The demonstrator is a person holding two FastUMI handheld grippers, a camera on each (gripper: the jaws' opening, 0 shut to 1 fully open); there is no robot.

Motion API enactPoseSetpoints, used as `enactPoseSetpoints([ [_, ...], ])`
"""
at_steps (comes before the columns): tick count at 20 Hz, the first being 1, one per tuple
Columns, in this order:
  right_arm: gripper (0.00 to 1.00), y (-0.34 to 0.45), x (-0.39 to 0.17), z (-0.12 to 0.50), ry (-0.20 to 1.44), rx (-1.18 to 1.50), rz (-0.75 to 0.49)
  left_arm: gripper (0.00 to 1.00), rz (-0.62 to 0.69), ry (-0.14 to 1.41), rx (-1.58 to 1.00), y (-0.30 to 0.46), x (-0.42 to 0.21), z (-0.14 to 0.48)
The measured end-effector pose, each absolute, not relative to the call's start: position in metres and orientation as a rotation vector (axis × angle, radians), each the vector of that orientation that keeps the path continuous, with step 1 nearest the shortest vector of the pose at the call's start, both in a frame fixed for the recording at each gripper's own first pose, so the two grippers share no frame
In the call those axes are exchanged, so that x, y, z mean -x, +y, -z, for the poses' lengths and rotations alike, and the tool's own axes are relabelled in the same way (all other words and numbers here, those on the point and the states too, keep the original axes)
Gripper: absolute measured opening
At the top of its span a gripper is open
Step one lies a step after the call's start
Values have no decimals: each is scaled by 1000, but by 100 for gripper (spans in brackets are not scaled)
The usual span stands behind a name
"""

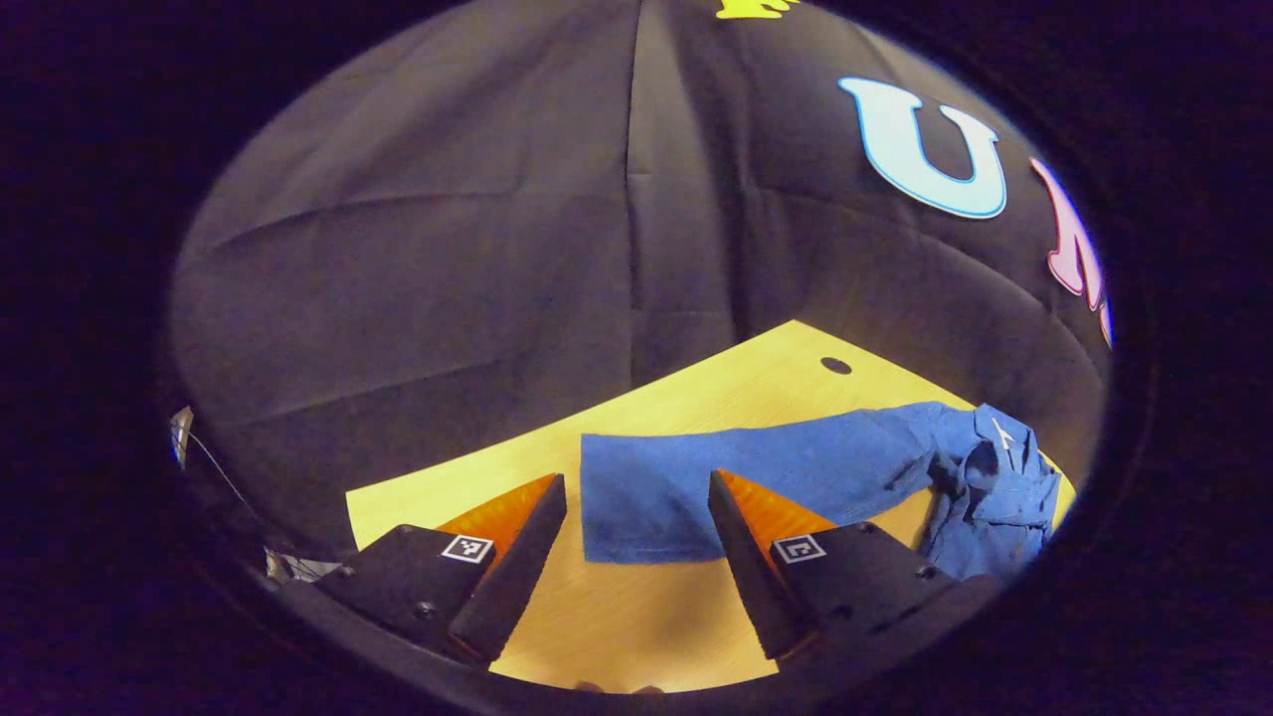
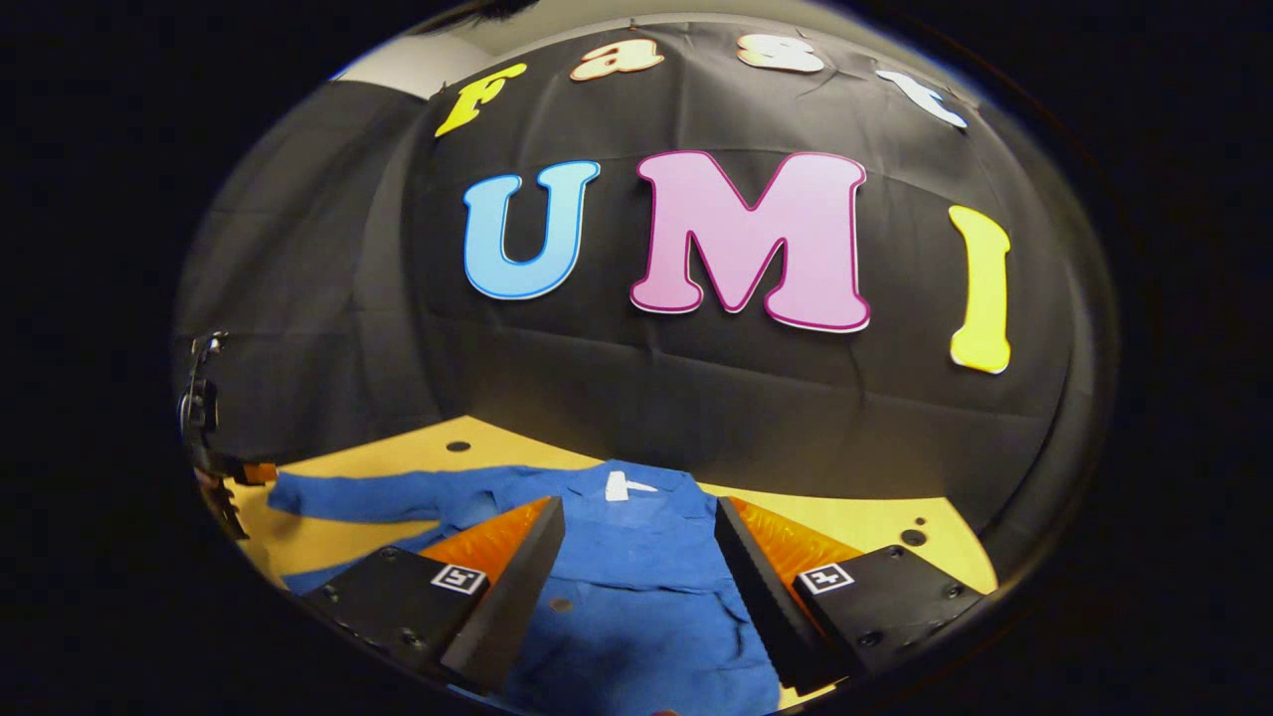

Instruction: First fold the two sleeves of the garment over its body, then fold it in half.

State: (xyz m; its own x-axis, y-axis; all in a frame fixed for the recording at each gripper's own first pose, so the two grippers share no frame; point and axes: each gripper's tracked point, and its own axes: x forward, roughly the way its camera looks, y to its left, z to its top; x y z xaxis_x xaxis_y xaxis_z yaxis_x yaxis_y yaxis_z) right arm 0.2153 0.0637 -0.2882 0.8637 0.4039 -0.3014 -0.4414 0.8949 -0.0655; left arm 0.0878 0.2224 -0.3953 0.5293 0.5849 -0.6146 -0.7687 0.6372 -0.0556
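A blue long-sleeved garment lies on the yellow wooden table. In the left gripper view one sleeve stretches flat toward me, its cuff end between my fingers, while the garment's body is bunched at the right. My left gripper is open just above the cuff. In the right gripper view the body lies spread below my open right gripper, with the collar and its white label just ahead. The sleeve runs off to the left, where the other gripper stands at its end.
The booth's black cloth wall rises close behind the table. Small round holes mark the tabletop near its far edge. Bare wood lies in front of the cuff and to the right of the garment's body.
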Motion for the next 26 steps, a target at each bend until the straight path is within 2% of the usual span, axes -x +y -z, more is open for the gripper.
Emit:
enactPoseSetpoints([
  [2,98,50,-210,270,233,164,-425,88,-838,666,339,227,-88,414],
  [3,98,45,-207,261,207,167,-417,85,-843,691,349,226,-91,423],
  [4,97,41,-203,254,190,168,-407,88,-836,722,374,225,-94,432],
  [5,97,37,-199,250,184,164,-402,84,-858,728,335,227,-96,429],
  [7,97,31,-194,252,203,157,-396,84,-848,753,298,232,-100,436],
  [10,98,19,-191,264,250,139,-365,79,-816,791,351,226,-104,427],
  [12,98,15,-189,276,288,100,-349,65,-780,781,396,225,-115,430],
  [15,97,16,-182,288,336,66,-343,20,-693,727,485,215,-131,432],
  [16,97,16,-183,290,343,72,-343,21,-702,719,501,216,-128,432],
  [17,98,17,-182,290,342,80,-343,4,-696,709,508,217,-132,430],
  [21,98,13,-182,287,323,106,-335,4,-678,692,506,213,-134,426],
  [26,98,-10,-181,288,337,116,-285,3,-572,566,422,172,-173,359],
])
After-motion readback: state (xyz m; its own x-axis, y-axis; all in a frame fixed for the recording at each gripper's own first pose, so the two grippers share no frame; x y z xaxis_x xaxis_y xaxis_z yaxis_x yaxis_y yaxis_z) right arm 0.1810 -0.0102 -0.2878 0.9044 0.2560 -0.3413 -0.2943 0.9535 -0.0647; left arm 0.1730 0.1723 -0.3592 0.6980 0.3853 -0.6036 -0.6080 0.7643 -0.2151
